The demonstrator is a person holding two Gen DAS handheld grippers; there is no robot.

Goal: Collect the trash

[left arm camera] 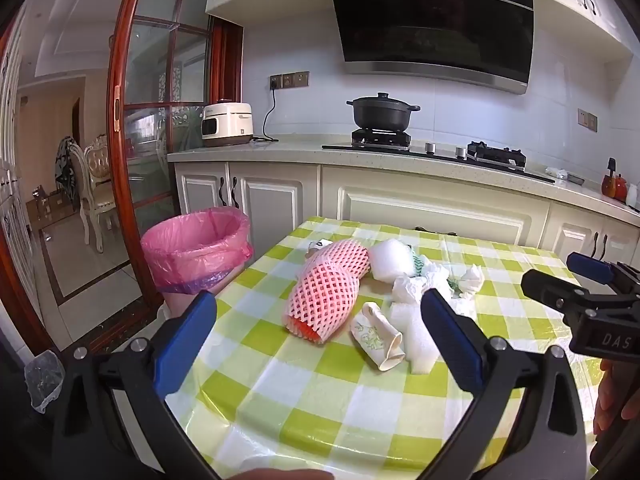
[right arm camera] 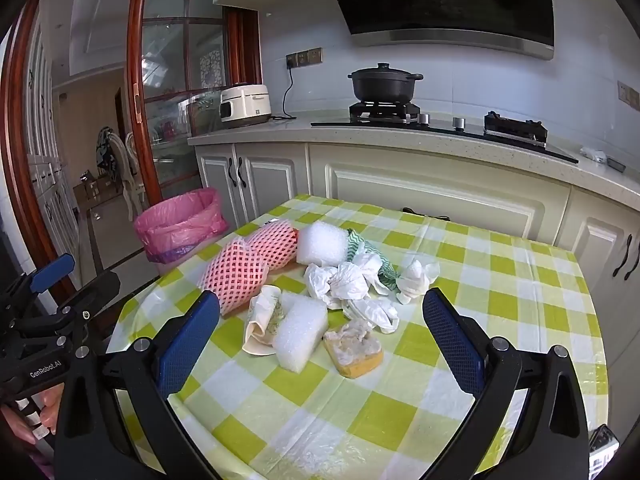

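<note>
Trash lies in a heap on the green-checked table (left arm camera: 320, 392) (right arm camera: 500, 280): pink foam fruit nets (left arm camera: 326, 288) (right arm camera: 244, 268), white foam pieces (left arm camera: 390, 260) (right arm camera: 300, 332), a crushed paper cup (left arm camera: 378, 336) (right arm camera: 262, 320), crumpled tissues (left arm camera: 468, 280) (right arm camera: 344, 284) and a yellow sponge (right arm camera: 354, 350). A bin with a pink liner (left arm camera: 198, 248) (right arm camera: 180, 224) stands on the floor left of the table. My left gripper (left arm camera: 320, 340) is open and empty, short of the nets. My right gripper (right arm camera: 320, 340) is open and empty, short of the foam and sponge.
Cream kitchen cabinets (left arm camera: 432, 208) and a counter run behind the table, with a black pot (left arm camera: 382, 112) on the stove and a rice cooker (left arm camera: 226, 124). A red-framed glass sliding door (left arm camera: 132, 120) stands at the left, behind the bin.
</note>
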